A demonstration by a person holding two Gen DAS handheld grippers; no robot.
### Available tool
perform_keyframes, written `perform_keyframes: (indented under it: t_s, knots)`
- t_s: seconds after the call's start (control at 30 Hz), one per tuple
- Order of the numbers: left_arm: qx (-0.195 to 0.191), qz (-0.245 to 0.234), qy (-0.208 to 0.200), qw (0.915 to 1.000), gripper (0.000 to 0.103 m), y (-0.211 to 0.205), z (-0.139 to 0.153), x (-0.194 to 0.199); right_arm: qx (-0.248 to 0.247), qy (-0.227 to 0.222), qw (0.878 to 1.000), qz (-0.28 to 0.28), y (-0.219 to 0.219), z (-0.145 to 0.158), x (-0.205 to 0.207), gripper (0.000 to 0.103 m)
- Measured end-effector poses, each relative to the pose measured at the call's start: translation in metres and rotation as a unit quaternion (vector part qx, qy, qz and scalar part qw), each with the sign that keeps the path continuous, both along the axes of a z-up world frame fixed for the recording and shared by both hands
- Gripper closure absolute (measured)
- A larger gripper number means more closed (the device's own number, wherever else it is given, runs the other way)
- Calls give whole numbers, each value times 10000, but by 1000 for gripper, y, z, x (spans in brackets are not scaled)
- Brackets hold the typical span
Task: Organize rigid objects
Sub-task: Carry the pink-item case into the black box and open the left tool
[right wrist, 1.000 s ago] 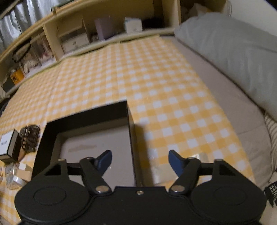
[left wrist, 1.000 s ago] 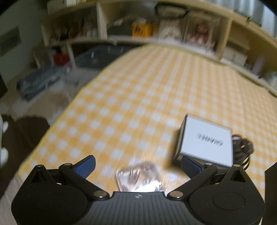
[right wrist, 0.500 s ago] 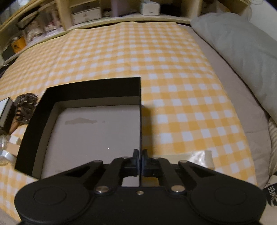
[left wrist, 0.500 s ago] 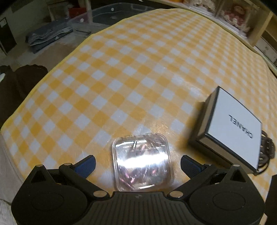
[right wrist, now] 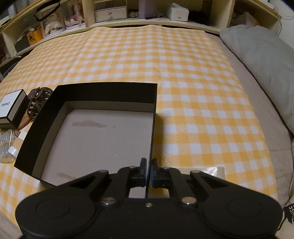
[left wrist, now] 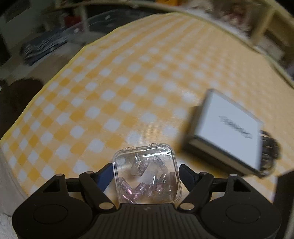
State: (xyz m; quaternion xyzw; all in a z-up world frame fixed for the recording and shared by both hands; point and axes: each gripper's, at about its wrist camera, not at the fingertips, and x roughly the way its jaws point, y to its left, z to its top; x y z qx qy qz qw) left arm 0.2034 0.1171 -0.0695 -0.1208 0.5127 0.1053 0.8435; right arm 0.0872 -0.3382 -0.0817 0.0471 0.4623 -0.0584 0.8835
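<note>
My left gripper [left wrist: 146, 173] is shut on a small clear plastic case [left wrist: 147, 174] with purple pieces inside, held above the yellow checked cloth [left wrist: 110, 95]. A white and black box [left wrist: 227, 132] lies to its right, with a dark hair claw [left wrist: 270, 152] behind it. In the right wrist view my right gripper [right wrist: 148, 170] is shut on the right wall of a large open black box [right wrist: 102, 95] with a bare grey floor. The white and black box [right wrist: 11, 108] and the hair claw [right wrist: 37, 99] lie left of the black box.
A clear container [right wrist: 6, 145] and small white items lie at the left edge. A grey pillow [right wrist: 261, 71] lies at the right. Shelves [right wrist: 110, 12] with boxes run along the back. The bed edge [left wrist: 22, 117] drops off at the left.
My left gripper has closed on the clear case and lifted it. My right gripper closed on the black box's right wall half a second ago and stays there.
</note>
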Motion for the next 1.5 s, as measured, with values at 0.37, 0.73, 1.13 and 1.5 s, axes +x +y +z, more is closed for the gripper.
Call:
perform_keyframes:
  t_s: [0.37,0.73,1.13,1.5]
  knots:
    - [-936,-2059,-1178,9669,25,-123,65,-45,86,26,9999,136,0,0,4,98]
    - [-1487,-3295,-1045,9265,25,-266,24,-55,397,39,9992,38,-9,-2,6,96]
    - [-1410,-3764,-666,9132,25,-304,-27,-52,1522,-214,9865,-568,-49,6,12,85]
    - [-1836,-3820,-462,9046,16,-319,-41,-50,1354,-148,9899,-396,-37,4,25,96]
